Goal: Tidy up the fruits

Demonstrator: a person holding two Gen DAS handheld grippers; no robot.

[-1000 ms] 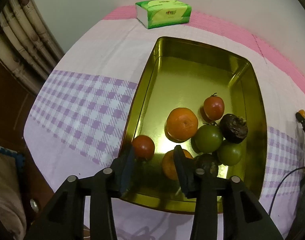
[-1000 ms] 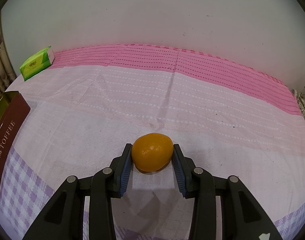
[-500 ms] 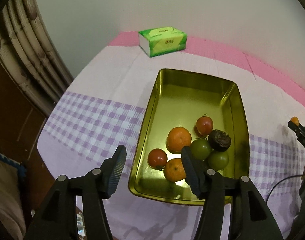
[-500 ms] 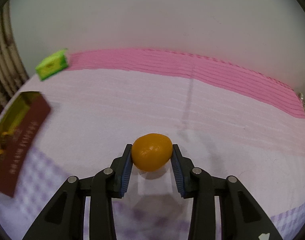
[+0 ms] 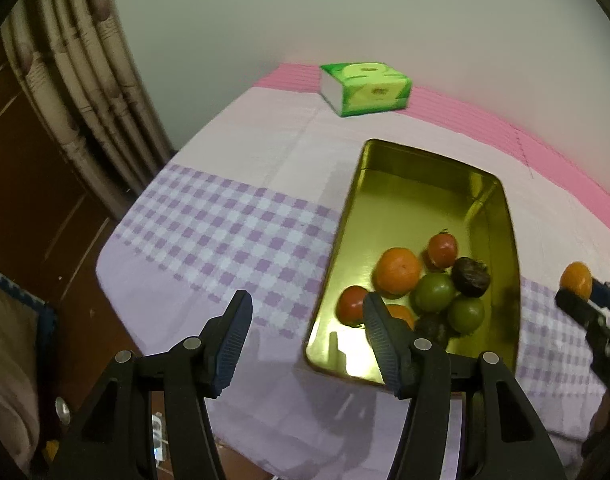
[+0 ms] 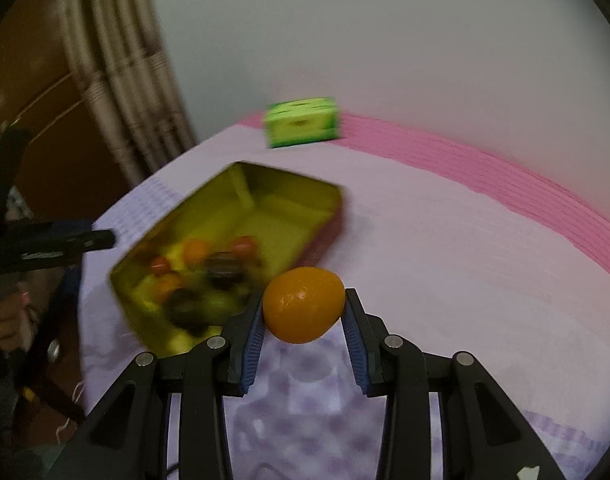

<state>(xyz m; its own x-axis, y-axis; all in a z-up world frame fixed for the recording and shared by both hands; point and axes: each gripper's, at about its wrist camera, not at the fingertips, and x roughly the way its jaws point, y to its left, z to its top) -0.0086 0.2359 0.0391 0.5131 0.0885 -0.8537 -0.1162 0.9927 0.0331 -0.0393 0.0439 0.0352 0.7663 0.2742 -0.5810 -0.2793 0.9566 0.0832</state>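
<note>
No writing is readable on the green tissue pack (image 5: 365, 88). The gold tin (image 5: 505, 216) holds tomatoes and oranges. Left gripper (image 5: 305, 340) fingers just spread, empty; right gripper (image 6: 303, 320) fingers clamp an orange (image 6: 303, 304).

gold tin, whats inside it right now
In the tin: two oranges, two red tomatoes, two green fruits and two dark fruits, all at its near end. The left tool's finger covers part of one orange; anything beneath the pile is hidden.

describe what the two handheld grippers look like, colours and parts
Both match: the left gripper and right gripper have matte black angular frames with triangular cut-outs, round silver pivot pins, and two fingers faced with ribbed blue pads. No markings or sleeves are readable.
</note>
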